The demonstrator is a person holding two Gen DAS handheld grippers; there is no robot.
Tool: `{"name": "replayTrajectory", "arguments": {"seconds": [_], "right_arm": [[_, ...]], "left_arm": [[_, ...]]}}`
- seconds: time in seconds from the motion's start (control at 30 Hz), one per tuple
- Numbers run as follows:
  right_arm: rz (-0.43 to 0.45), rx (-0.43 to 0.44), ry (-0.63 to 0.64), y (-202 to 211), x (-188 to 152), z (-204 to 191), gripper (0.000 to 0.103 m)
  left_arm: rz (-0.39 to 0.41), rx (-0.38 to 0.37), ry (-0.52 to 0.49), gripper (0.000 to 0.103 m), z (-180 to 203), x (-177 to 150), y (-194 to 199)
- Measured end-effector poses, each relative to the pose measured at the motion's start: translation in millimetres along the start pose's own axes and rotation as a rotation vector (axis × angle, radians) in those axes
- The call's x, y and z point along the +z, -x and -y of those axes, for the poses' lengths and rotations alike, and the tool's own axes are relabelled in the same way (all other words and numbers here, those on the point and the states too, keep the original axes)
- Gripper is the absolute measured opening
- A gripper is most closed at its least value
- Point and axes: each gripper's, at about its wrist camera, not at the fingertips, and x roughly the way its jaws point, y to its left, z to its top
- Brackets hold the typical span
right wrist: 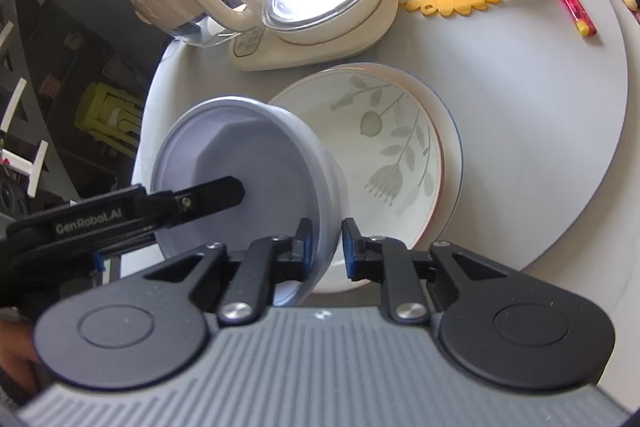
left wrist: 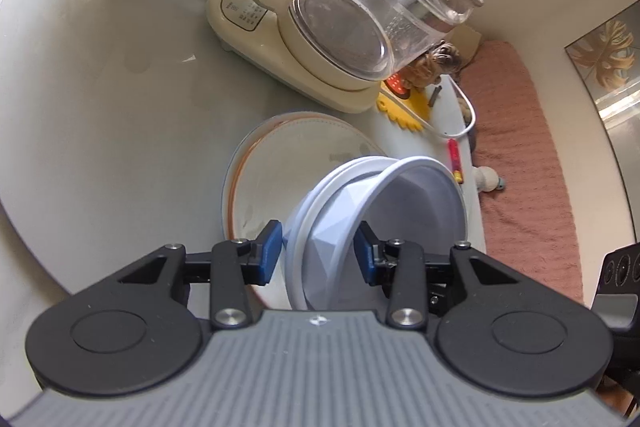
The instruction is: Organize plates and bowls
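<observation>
My left jaws and right jaws are both clamped on the tilted pale-blue bowl. It sits at frame centre, over the floral plate on the desk.

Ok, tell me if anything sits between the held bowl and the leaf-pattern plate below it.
Nothing visible does. The pale bowl, gripped by the left gripper and right gripper, hangs tilted over the leaf-pattern plate, whose surface is bare. The kettle base stands behind it.
</observation>
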Motion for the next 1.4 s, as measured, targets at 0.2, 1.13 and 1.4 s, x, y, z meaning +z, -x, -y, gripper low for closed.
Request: {"name": "replayTrajectory", "arguments": {"seconds": [0.2, 1.13, 1.4], "right_arm": [[-0.005, 0.001, -0.004, -14.4, 11.0, 11.9, 0.019], [0.134, -0.063, -0.06, 14.8, 21.5, 19.6, 0.036], [0.261, -0.095, -0.07, 69.9, 7.1, -0.3, 0.036]], "left_arm": [[-0.018, 0.048, -0.036, 0.044, 9.1, 6.4, -18.5], [-0.007, 0.163, -0.208, 0.058, 45.4, 21.5, 9.1], [0.086, 0.184, -0.298, 0.059, 60.5, 14.6, 81.5]]}}
